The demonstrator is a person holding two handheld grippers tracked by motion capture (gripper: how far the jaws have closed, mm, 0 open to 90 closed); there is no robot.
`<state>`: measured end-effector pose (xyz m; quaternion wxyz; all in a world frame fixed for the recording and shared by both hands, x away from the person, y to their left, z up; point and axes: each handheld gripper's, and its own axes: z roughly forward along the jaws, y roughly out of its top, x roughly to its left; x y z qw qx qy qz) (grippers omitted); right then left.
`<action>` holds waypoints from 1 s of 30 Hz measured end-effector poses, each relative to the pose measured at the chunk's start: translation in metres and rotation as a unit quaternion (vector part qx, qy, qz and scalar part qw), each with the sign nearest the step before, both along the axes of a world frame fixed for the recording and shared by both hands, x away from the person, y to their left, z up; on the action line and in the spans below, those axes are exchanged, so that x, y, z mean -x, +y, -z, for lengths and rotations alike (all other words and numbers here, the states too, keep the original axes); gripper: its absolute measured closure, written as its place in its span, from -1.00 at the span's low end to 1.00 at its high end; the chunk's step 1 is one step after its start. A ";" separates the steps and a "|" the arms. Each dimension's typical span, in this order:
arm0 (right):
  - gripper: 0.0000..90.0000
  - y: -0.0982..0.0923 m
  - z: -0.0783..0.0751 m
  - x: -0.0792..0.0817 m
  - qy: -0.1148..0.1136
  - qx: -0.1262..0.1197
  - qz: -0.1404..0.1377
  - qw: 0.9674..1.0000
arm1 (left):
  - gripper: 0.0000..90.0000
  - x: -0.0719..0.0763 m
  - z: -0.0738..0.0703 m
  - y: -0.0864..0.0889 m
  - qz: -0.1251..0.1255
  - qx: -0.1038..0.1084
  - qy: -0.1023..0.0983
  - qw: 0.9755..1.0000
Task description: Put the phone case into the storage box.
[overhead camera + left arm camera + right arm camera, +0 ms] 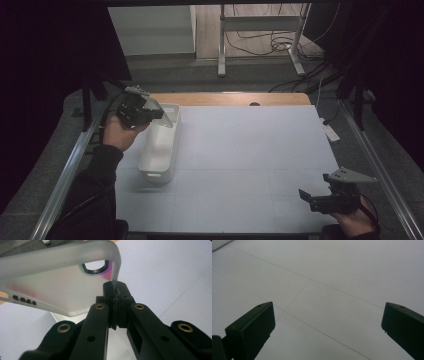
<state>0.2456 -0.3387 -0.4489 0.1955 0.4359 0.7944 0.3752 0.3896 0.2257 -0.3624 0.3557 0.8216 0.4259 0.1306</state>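
Left gripper [159,114]: held in the person's left hand [119,134] at the far left of the table, above the far end of the white bin; jaws pressed together on the edge of a phone case.
Phone case [57,287]: frosted translucent shell with a dark-rimmed camera cut-out and small port slots along one edge; pinched at its rim near a corner, carried clear of the table surface. In the high view it [166,116] hangs tilted over the bin's far end.
White bin [159,165]: long rectangular plastic container, standing on the left part of the table, long side running away from the person.
Right gripper [306,196]: held low at the near right corner, well apart from the bin; jaws wide apart, nothing between them.
Table [250,150]: pale grey mat with faint grid lines.
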 end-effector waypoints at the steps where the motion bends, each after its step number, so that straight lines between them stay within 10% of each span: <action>1: -1.00 0.000 0.000 0.000 0.000 0.000 0.000 1.000 | 0.96 -0.002 0.001 0.000 -0.001 -0.001 0.001 1.000; 30: -1.00 0.001 0.000 0.000 0.003 0.001 -0.009 1.000 | 0.96 -0.038 0.026 -0.010 -0.036 -0.013 0.033 0.999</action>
